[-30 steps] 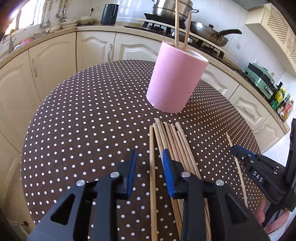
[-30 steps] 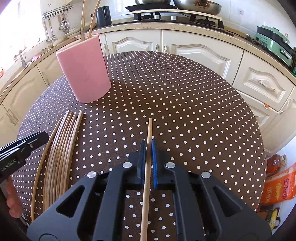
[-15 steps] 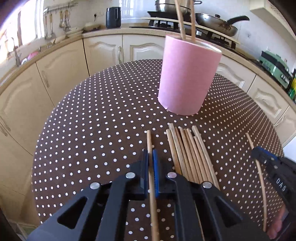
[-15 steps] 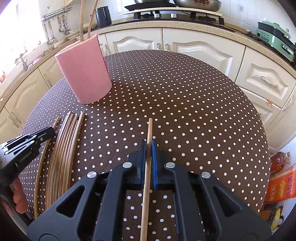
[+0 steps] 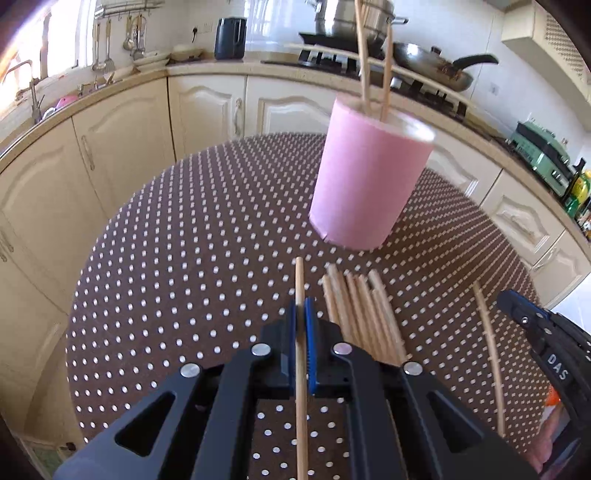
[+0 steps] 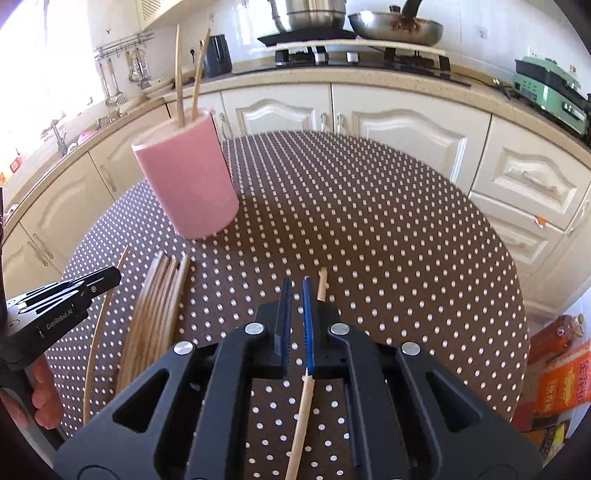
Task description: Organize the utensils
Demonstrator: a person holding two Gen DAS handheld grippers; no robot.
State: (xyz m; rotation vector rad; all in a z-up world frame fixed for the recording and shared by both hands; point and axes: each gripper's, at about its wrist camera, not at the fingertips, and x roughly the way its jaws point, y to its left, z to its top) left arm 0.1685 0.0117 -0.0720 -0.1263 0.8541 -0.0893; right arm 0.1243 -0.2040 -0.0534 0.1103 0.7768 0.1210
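Observation:
A pink cylindrical holder (image 5: 365, 184) stands on the dotted table with two chopsticks (image 5: 373, 59) upright in it; it also shows in the right wrist view (image 6: 188, 184). My left gripper (image 5: 302, 314) is shut on a single wooden chopstick (image 5: 300, 280), held above the table. A bundle of several chopsticks (image 5: 362, 310) lies just right of it, also seen in the right wrist view (image 6: 155, 314). My right gripper (image 6: 296, 295) stands slightly apart; a chopstick (image 6: 321, 286) lies under its right finger, not between the jaws.
The round brown table with white dots (image 5: 184, 240) is ringed by cream kitchen cabinets (image 6: 406, 136). A stray thin chopstick (image 5: 489, 343) lies right of the bundle. The stove with pans (image 6: 351, 33) is behind. Bottles and bags (image 6: 557, 365) stand on the floor at right.
My left gripper closed on the single chopstick and lifted it. My right gripper opened slightly, and its chopstick slipped out to lie under the right finger.

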